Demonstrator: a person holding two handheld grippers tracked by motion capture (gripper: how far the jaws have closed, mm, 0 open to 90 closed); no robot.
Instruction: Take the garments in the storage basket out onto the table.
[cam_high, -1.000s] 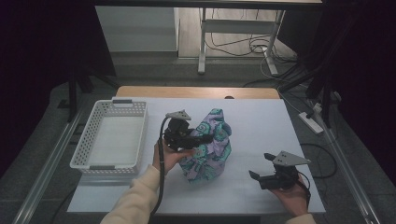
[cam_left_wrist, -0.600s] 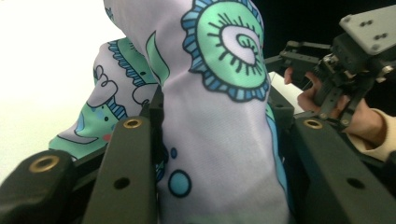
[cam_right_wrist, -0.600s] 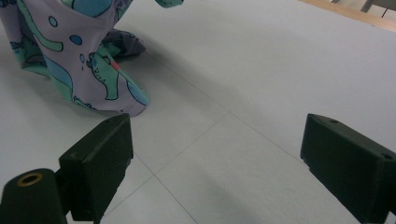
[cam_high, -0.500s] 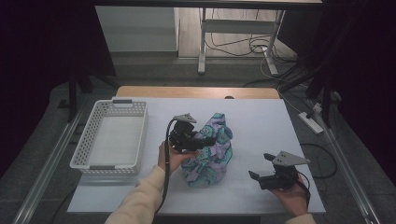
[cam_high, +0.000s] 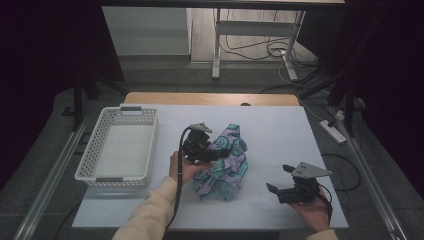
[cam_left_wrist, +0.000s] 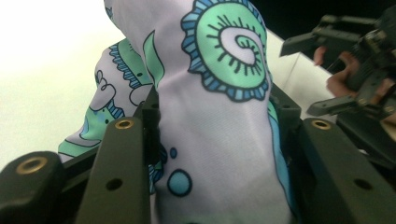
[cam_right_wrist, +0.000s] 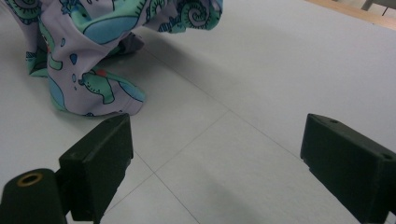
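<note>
Between the two black jaws of the left gripper (cam_left_wrist: 210, 135) stands a thick fold of patterned cloth (cam_left_wrist: 219, 116), lilac with green spirals and blue drops, rising past the jaw tips. These jaws have just been opening, and the fold sits in the gap against both inner faces; whether the pads are pressing it cannot be told. Seen from above, the left gripper (cam_high: 212, 152) meets the bunched cloth (cam_high: 222, 167) at its upper left side, and the pile stands heaped on the white table (cam_high: 280, 130). Off to the cloth's right, well apart from it, the right gripper (cam_high: 280, 179) rests low by the table's near edge in the person's hand. Its jaws (cam_right_wrist: 215, 154) are spread wide with bare tabletop between them; the cloth lies ahead and to the left of the left-hand jaw. A white basket (cam_high: 117, 150) sits behind the left gripper.
</note>
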